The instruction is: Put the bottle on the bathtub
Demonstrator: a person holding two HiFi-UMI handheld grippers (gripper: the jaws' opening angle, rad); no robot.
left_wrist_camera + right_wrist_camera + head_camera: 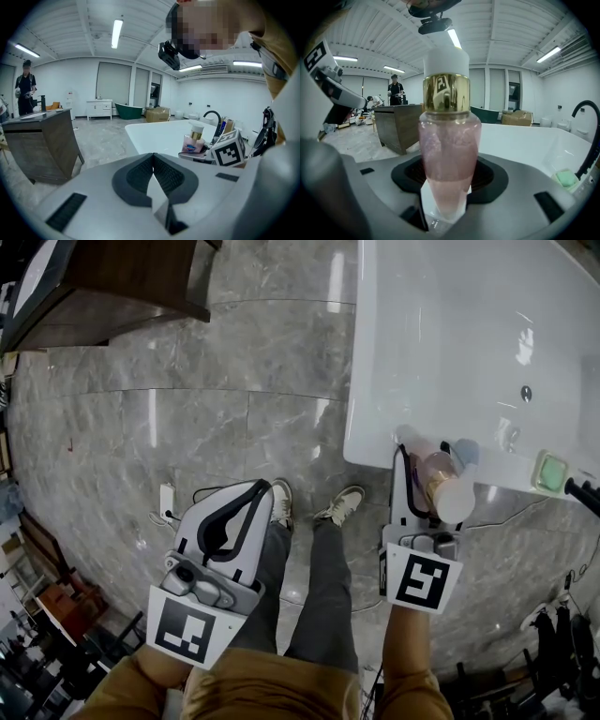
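Observation:
A pink bottle (437, 476) with a gold collar and white cap stands upright between the jaws of my right gripper (433, 465), which is shut on it. It is over the near rim of the white bathtub (441, 334); I cannot tell whether its base touches the rim. The right gripper view shows the bottle (449, 145) pinched low on its body by my right gripper (446, 187). My left gripper (262, 491) is held lower left over the floor, shut and empty. In the left gripper view my left gripper (153, 158) has its pads together, with the bottle (193, 140) and bathtub (154, 133) beyond.
A green soap (551, 471) and a black faucet (583, 493) sit on the tub rim right of the bottle. A dark wooden cabinet (112, 277) stands on the grey marble floor (187, 418) at top left. The holder's legs and shoes (309, 512) are between the grippers.

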